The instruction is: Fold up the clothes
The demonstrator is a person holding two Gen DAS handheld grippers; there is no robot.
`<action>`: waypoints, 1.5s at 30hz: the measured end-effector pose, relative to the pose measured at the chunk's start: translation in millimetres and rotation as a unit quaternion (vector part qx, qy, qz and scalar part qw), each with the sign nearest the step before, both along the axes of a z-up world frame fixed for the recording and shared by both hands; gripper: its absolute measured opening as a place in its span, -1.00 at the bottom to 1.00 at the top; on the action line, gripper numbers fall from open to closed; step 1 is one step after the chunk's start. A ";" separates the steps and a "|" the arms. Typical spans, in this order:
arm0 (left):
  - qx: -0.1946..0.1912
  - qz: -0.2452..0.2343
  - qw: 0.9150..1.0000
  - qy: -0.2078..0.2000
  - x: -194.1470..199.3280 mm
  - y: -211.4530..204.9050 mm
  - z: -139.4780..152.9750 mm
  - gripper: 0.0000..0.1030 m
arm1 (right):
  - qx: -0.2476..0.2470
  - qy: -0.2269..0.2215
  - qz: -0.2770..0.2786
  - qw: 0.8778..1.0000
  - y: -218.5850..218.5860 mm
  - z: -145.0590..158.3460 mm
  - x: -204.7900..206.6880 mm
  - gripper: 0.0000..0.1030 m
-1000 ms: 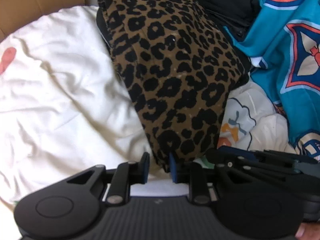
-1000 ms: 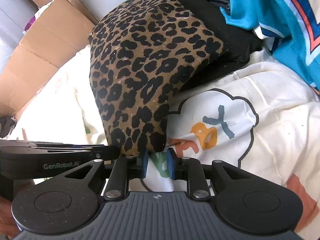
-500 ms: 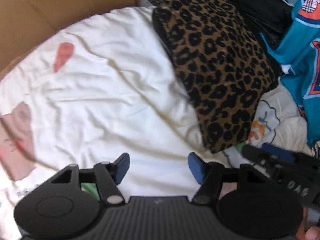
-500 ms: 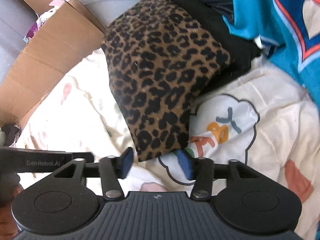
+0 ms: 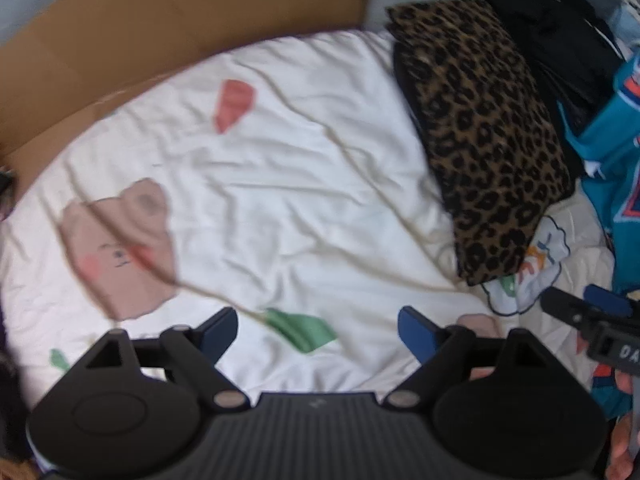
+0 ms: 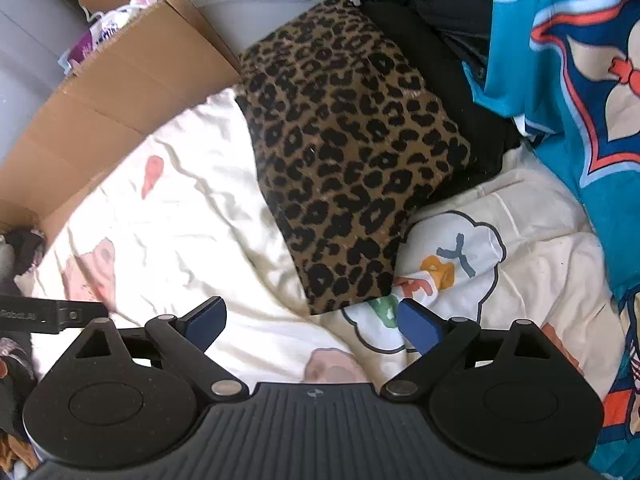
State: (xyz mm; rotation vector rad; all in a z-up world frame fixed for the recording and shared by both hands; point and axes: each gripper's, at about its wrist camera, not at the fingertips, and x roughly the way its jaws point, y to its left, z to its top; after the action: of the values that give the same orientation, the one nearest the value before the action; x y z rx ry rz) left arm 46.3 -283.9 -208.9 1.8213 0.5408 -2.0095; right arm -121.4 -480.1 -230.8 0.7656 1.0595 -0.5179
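A folded leopard-print garment lies on top of a black folded garment on a white printed bedsheet. My left gripper hovers open over the bare sheet, well to the left of and nearer than the leopard piece. My right gripper is open too, its fingers just short of the garment's near edge and not touching it. The right gripper's body shows at the right edge of the left wrist view.
A teal, orange and white patterned garment is heaped on the right. Dark clothes pile up behind the leopard piece. Cardboard borders the bed's far left side. A hand shows at the lower right.
Both grippers were shut on the leopard garment's near edge a second ago. They have let go, opened wide and pulled back; the left one has swung to the left over the sheet.
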 end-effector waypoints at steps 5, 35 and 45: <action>-0.002 0.014 1.000 -0.003 20.2 -23.6 32.3 0.81 | 0.007 -0.002 -0.006 1.000 0.8 29.4 4.6 0.97; -0.045 0.136 0.990 -0.011 185.4 -128.7 196.2 0.87 | -0.029 0.008 0.122 0.992 84.3 206.4 67.4 0.97; -0.061 0.172 0.983 0.020 252.5 -133.9 232.4 0.90 | -0.059 -0.011 0.158 0.986 124.1 253.8 68.5 0.97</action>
State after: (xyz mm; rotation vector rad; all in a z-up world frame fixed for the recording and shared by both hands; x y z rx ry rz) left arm 298.7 -417.9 23.5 1.5002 0.6782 -1.8046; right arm -52.9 -356.1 23.0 0.4850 1.0956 -0.2966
